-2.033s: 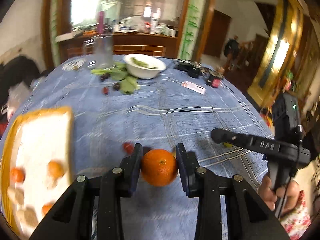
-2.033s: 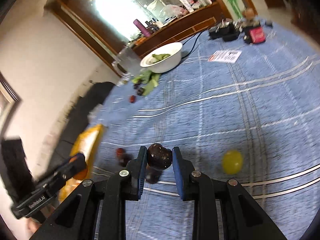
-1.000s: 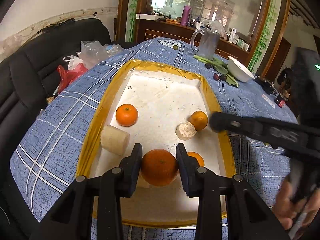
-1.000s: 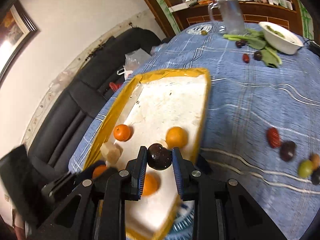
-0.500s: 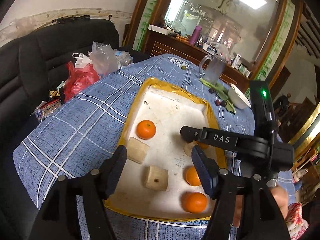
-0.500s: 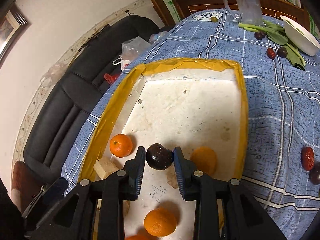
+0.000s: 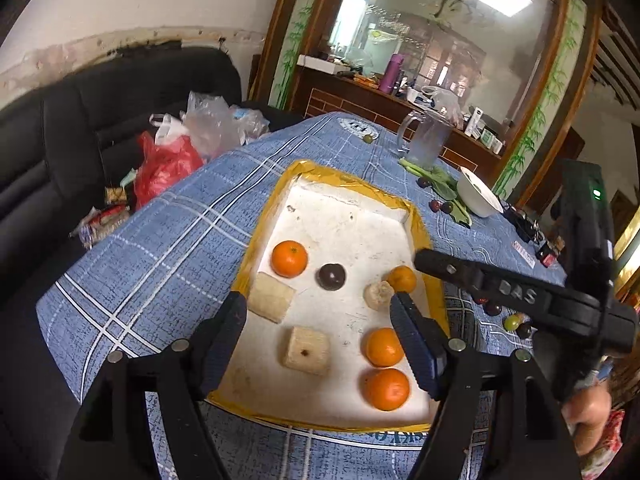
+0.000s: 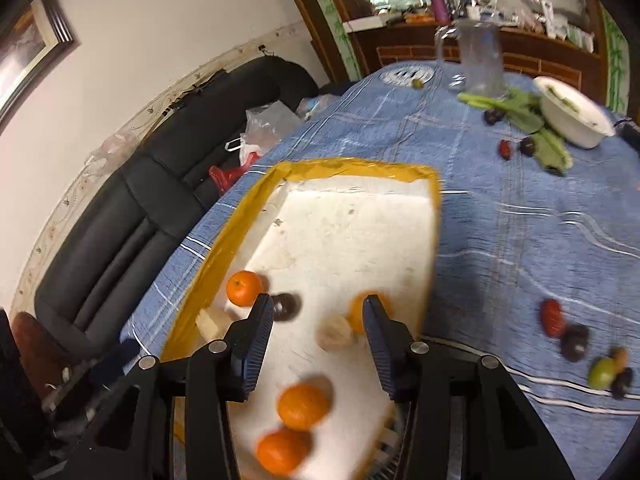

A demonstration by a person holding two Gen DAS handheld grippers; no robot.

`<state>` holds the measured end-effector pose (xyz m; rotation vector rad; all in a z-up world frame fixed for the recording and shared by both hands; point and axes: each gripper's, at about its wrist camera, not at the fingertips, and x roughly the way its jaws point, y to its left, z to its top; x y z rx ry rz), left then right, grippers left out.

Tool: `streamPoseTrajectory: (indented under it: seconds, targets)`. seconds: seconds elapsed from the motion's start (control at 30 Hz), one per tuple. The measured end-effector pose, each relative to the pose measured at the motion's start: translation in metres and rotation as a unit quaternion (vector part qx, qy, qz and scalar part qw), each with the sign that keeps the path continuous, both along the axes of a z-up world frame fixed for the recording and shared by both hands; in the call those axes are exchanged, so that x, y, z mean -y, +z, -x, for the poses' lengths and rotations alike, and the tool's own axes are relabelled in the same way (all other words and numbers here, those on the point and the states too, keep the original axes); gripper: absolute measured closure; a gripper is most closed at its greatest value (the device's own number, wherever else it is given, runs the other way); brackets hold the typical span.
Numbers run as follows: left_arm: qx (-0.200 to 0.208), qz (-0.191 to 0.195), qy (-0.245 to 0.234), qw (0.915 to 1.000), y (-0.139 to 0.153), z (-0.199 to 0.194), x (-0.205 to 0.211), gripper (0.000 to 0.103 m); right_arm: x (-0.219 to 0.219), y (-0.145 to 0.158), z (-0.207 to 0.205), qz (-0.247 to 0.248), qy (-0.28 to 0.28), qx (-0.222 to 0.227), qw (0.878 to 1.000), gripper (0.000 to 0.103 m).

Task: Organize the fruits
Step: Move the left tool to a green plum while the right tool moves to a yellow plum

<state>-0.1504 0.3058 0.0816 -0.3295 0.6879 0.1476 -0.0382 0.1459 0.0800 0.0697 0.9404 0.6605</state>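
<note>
A white foam tray with a yellow rim (image 7: 352, 178) (image 8: 352, 170) lies on the blue checked tablecloth. In it lie several oranges (image 7: 289, 258) (image 8: 243, 288), a dark round fruit (image 7: 331, 276) (image 8: 285, 306), pale cut chunks (image 7: 307, 350) and a pale peeled fruit (image 7: 379, 293) (image 8: 335, 334). My left gripper (image 7: 320, 320) is open and empty above the tray's near end. My right gripper (image 8: 318, 316) is open and empty above the tray; it shows in the left wrist view (image 7: 432, 260) at the tray's right rim.
Loose small fruits, red, dark and green (image 8: 553, 317) (image 8: 602, 372) (image 7: 512, 322), lie on the cloth right of the tray. Farther back are a white bowl (image 8: 572, 112) (image 7: 478, 194), green leaves (image 8: 524, 110), a glass jug (image 8: 478, 60) (image 7: 426, 140). A black sofa (image 8: 120, 220) with bags stands left.
My left gripper let go of an orange into the tray and drew back. My right gripper opened and left the dark fruit in the tray, then lifted away.
</note>
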Motion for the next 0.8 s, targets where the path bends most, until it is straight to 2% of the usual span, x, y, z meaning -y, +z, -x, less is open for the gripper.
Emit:
streamPoseTrajectory:
  seconds: [0.2, 0.4, 0.67, 0.8]
  targets:
    - [0.007, -0.067, -0.023, 0.9975, 0.013, 0.003, 0.039, 0.026, 0.047, 0.005, 0.028, 0.035, -0.024, 0.036, 0.998, 0.049]
    - [0.020, -0.123, -0.040, 0.9914, 0.025, 0.007, 0.078, 0.019, 0.095, 0.009, 0.053, 0.059, -0.053, 0.063, 0.995, 0.049]
    - [0.016, -0.155, -0.075, 0.9850, 0.029, 0.004, 0.116, 0.019, 0.151, 0.010, 0.066, 0.066, -0.092, 0.073, 0.991, 0.047]
    - [0.006, -0.154, -0.087, 0.9843, 0.026, -0.003, 0.126, 0.019, 0.180, 0.008, 0.065, 0.067, -0.114, 0.071, 0.989, 0.047]
